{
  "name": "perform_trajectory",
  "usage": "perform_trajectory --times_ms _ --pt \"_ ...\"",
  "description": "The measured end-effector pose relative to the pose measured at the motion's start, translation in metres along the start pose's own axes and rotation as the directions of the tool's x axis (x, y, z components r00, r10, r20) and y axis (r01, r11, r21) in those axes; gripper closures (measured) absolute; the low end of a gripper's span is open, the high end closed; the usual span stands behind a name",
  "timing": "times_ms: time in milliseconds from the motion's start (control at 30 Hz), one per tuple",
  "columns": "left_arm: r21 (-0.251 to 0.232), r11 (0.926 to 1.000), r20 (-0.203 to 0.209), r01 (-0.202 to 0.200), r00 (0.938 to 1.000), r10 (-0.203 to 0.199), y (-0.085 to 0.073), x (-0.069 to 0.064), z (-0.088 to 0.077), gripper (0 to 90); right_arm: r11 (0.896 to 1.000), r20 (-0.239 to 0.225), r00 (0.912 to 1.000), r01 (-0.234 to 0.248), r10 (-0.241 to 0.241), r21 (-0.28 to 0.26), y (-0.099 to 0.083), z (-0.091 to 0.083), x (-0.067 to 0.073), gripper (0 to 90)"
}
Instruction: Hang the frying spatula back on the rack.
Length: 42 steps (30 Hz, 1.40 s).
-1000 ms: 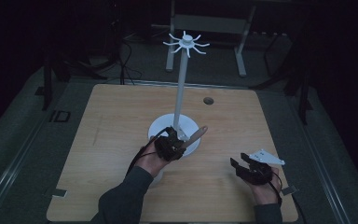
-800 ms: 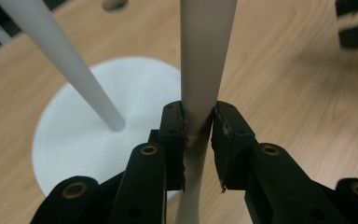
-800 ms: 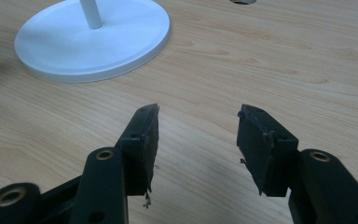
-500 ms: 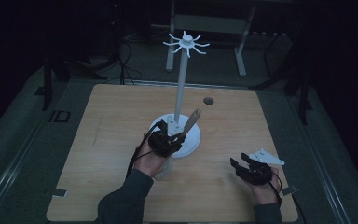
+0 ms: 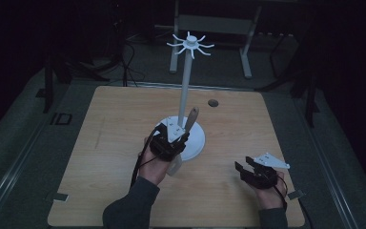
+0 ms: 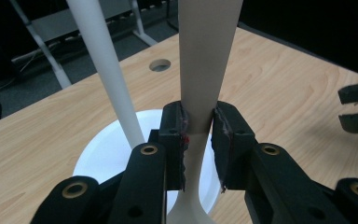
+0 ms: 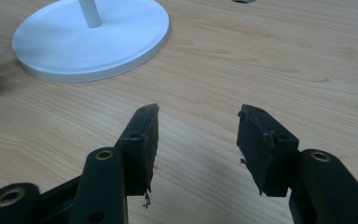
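Judged about midway. Desk [image 5: 100, 143] bare but for a hook stand [image 5: 186, 90], rising just behind the left tool [image 5: 174, 138]. Spatula [image 6: 205, 70] already lifted, clamped at its narrow neck between that tool's jaws, handle up, beside the pole. Left: hanging it on a top hook [image 5: 190, 44]. Right tool [image 7: 198, 140] open, empty, well apart.

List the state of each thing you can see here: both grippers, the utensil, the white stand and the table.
Left gripper: shut on the utensil's narrow neck.
Utensil: held, handle pointing up beside the pole.
Right gripper: open, nothing between its jaws, above bare table.
White stand: upright, hooks bare.
Table: hole near the far edge.
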<state>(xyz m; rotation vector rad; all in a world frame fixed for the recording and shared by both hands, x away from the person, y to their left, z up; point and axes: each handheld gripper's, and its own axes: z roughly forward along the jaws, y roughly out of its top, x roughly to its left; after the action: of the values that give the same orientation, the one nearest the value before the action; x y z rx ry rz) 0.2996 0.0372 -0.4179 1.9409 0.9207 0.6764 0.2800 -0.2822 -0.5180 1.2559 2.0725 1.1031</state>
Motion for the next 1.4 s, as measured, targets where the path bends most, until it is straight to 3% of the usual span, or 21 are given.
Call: perform_trajectory --times_ms 400,1033,1200,1233,1367,1400 --pt "-0.068 0.9973 -0.04 0.027 0.9988 -0.03 0.005 -0.003 -0.005 75.1 1.0 -0.01 0.9999 0.01 -0.01 -0.006 0.001 0.003 0.003 48.1" --pt "-0.108 0.993 -0.042 0.049 0.9977 -0.054 0.018 0.001 -0.009 75.1 0.999 -0.051 0.9977 0.046 -0.046 -0.004 0.005 0.013 0.016 49.1" --pt "-0.112 0.9925 -0.038 0.048 0.9979 -0.053 0.022 0.001 -0.01 75.0 0.999 -0.102 0.9942 0.031 -0.035 -0.041 0.015 0.016 0.022 52.3" --pt "-0.115 0.9922 -0.034 0.049 0.998 -0.053 0.024 0.0 -0.011 75.0 0.998 -0.15 0.9882 0.022 -0.032 -0.064 0.023 0.02 0.028 53.0" --pt "-0.113 0.9926 -0.03 0.044 0.9984 -0.048 0.025 -0.002 -0.011 75.0 0.996 -0.204 0.9781 0.024 -0.041 -0.088 0.038 0.028 0.039 54.9" --pt "-0.111 0.9931 -0.027 0.039 0.9988 -0.042 0.026 -0.002 -0.011 75.0 0.993 -0.235 0.9693 0.049 -0.074 -0.109 0.05 0.033 0.049 55.9"
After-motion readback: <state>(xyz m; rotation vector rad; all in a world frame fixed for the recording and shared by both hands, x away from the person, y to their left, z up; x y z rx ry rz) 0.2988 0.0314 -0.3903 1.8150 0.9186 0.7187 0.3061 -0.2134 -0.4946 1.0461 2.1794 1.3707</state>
